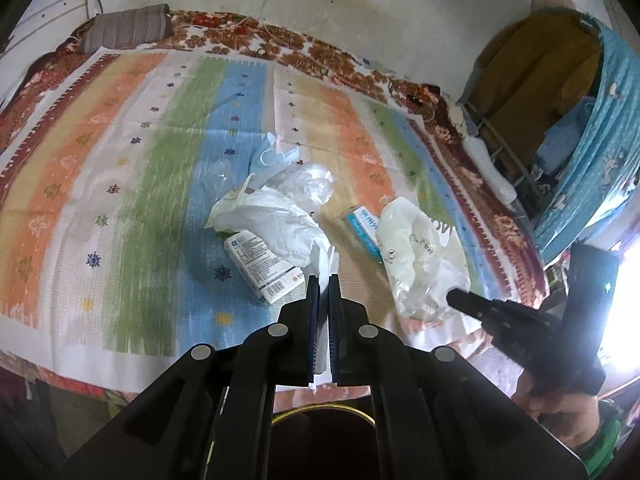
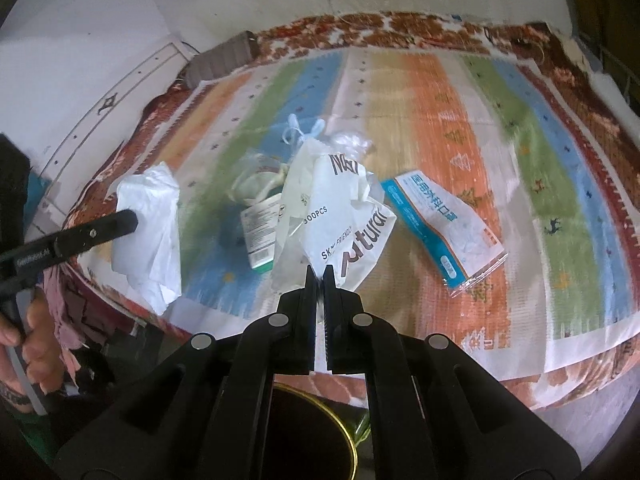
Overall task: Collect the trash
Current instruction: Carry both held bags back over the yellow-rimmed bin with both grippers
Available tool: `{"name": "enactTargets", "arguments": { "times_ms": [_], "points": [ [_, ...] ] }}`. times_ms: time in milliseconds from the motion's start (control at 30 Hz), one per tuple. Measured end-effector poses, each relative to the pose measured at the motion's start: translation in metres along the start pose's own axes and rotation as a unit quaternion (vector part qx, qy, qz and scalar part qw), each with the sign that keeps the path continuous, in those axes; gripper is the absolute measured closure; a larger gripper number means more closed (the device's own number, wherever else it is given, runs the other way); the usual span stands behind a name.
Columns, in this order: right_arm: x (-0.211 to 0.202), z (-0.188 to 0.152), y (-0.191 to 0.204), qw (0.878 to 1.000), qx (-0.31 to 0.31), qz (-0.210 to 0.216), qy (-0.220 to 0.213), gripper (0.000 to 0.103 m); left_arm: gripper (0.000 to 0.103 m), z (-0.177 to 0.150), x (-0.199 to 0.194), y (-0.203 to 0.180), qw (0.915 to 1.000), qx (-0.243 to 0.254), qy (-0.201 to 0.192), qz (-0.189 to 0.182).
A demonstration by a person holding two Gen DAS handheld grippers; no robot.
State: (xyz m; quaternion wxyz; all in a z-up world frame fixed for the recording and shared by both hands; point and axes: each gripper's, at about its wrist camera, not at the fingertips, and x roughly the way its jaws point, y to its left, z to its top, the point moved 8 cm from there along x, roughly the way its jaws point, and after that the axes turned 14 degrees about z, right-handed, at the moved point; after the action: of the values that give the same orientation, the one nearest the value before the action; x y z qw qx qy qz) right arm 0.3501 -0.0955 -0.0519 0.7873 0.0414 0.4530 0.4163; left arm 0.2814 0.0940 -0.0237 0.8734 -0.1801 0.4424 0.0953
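Trash lies on a striped blanket on a bed. My left gripper [image 1: 323,280] is shut on a crumpled white tissue [image 1: 276,224], lifted above a small white box [image 1: 264,268]. My right gripper [image 2: 319,273] is shut on a white printed plastic bag [image 2: 340,208], seen also in the left wrist view [image 1: 420,256]. A blue-and-white mask packet [image 2: 440,224] lies right of the bag. A clear plastic wad [image 1: 308,184] and blue face mask [image 1: 272,156] lie behind. In the right wrist view the tissue [image 2: 148,224] hangs from the left gripper's fingers [image 2: 124,220].
A dark round bin with a gold rim [image 2: 320,432] stands below the bed's edge, under both grippers. A grey striped pillow [image 1: 128,28] lies at the far left corner. A rack with a blue cloth [image 1: 592,120] stands right of the bed.
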Motion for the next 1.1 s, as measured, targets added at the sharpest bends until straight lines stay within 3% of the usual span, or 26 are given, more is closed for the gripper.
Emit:
{"name": "enactTargets", "arguments": {
  "times_ms": [200,300,600,967,1100],
  "points": [
    [-0.023,-0.019,0.028,0.999,-0.035,0.000,-0.016,0.101,0.101,-0.011,-0.024,-0.008,0.9997,0.007,-0.020,-0.011],
    [-0.035,-0.030,0.039,0.998,-0.059,-0.020,-0.027,0.101,0.101,-0.019,-0.035,-0.010,0.9994,0.006,-0.026,-0.020],
    [-0.071,-0.071,0.072,0.994,-0.096,-0.004,-0.053,0.101,0.101,-0.052,-0.066,-0.022,0.9981,0.013,-0.051,-0.033],
    [-0.078,-0.124,0.085,0.994,-0.106,0.013,-0.034,0.101,0.101,-0.100,-0.076,-0.033,0.9982,0.031,-0.049,-0.013],
    [-0.070,-0.144,0.085,0.994,-0.103,0.017,-0.012,0.101,0.100,-0.121,-0.072,-0.035,0.9993,0.026,-0.025,-0.011]
  ]
}}
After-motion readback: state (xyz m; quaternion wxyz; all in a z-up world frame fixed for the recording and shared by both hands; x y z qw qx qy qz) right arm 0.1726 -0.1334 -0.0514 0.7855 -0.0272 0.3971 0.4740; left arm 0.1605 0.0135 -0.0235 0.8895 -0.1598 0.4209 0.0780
